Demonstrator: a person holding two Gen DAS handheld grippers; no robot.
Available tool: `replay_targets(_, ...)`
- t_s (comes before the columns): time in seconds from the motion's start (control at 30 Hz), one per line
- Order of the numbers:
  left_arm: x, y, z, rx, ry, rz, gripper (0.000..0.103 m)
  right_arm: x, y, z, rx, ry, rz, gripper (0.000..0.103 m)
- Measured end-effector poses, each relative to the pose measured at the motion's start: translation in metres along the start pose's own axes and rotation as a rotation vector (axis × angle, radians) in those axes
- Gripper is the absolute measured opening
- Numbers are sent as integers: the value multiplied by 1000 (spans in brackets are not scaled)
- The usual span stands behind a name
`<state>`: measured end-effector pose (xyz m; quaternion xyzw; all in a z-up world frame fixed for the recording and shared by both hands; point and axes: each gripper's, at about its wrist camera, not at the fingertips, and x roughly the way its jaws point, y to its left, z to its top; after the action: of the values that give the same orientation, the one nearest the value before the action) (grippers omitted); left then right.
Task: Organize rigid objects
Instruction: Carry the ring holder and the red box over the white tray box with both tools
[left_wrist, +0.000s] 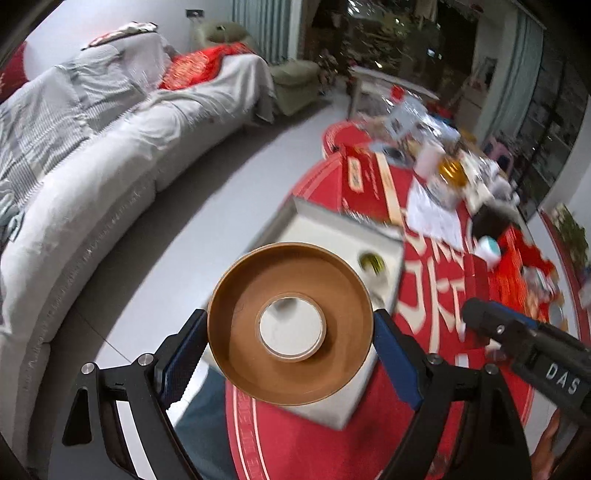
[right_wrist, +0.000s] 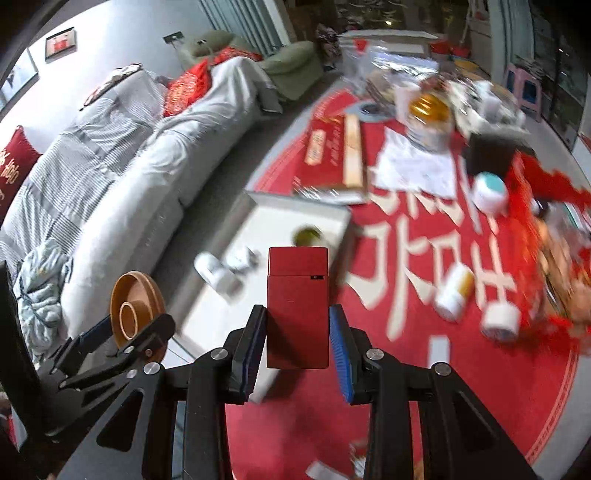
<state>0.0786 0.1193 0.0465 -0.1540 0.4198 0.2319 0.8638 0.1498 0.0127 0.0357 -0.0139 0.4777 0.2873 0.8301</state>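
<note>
cluttered red table (right_wrist: 424, 369) near grey sofa (right_wrist: 147, 177). left gripper (left_wrist: 290, 328) spread wide, clamping tape roll (left_wrist: 290, 323); right gripper (right_wrist: 297, 328) shut on red box (right_wrist: 297, 306). could slip, gripped only at edges.

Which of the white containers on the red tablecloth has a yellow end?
The white bottle lying on its side nearest the white tray; its far end is yellow. The white jar farther back has a teal top instead.

A long sofa (right_wrist: 122, 177) under grey covers carries red cushions (right_wrist: 188, 86); a green armchair (right_wrist: 291, 66) stands beyond it.
</note>
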Motion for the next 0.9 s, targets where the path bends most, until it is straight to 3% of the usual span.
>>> replay_targets(0.2,29,3,25,-6,-44,80,89,35,28,33,-38,9,6,35)
replay_targets(0.5,83,5,18,-6,32,112,89,86,20,36,-13,90,2,35)
replay_targets(0.9,108,9,6,-3,88,126,89,121,11,34,-3,154,-22,35)
